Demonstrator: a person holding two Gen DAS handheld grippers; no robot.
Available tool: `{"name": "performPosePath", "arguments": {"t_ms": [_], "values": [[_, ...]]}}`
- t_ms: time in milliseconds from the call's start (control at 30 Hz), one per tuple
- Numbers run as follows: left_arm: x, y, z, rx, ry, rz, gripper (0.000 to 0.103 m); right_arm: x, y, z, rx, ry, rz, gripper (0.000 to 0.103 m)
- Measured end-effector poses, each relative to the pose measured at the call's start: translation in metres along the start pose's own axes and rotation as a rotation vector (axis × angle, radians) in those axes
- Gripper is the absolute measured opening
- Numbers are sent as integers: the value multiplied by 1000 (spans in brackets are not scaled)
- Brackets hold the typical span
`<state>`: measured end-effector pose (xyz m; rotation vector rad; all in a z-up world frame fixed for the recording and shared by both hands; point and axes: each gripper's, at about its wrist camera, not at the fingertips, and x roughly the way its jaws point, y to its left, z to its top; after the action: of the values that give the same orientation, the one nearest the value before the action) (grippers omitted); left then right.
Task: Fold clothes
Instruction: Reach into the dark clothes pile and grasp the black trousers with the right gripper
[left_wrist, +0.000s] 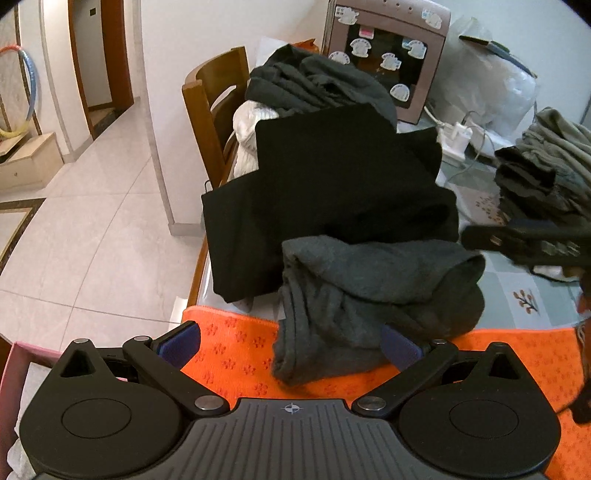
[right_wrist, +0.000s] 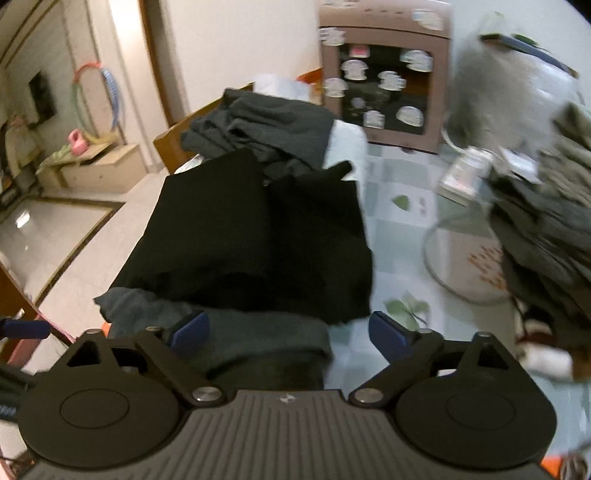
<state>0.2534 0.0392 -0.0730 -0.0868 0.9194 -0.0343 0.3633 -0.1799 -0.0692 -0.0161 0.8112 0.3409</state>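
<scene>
Grey garment (left_wrist: 373, 295) hides left gripper (left_wrist: 291, 349) right finger — right-wrist view blurred.

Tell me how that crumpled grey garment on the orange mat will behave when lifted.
The grey garment looks soft and creased, so it will probably sag and unfold from any pinch. It seems light. On the orange mat it should drag, not slide. Both grippers are open.
</scene>
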Motion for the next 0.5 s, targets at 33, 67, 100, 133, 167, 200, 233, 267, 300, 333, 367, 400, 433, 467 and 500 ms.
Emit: {"name": "performPosePath", "arguments": {"t_ms": [33,67,100,133,167,200,233,267,300,333,367,400,433,467,500], "values": [[1,1,-1,-4,4,1,103,8,3,3,-19,4,3,88],[1,2,-2,-8,8,1,103,16,6,6,-38,9,6,86],[2,3,-4,-12,12,2,103,24,10,8,-57,14,9,83],[3,4,-5,-16,16,3,103,32,13,9,-76,20,8,76],[4,5,-6,-21,20,4,103,40,17,11,-95,26,5,72],[4,6,-7,-25,24,4,103,46,20,12,-111,31,4,61],[5,7,-8,-29,28,5,103,49,23,13,-121,34,9,43],[6,9,-9,-33,31,6,103,52,25,14,-129,35,15,33],[6,10,-11,-37,35,6,103,51,26,16,-125,25,18,19],[2,11,-13,-42,33,6,103,49,27,17,-119,12,22,15],[-1,12,-15,-46,31,6,103,40,25,19,-99,-16,36,14],[-5,14,-17,-51,30,5,103,31,24,22,-79,-44,49,12],[-9,15,-19,-56,28,5,103,22,23,24,-59,-73,63,12],[-14,16,-21,-60,24,4,103,12,21,26,-40,-101,75,12],[-19,18,-23,-64,20,3,103,-2,20,29,-27,-130,84,11]]}}
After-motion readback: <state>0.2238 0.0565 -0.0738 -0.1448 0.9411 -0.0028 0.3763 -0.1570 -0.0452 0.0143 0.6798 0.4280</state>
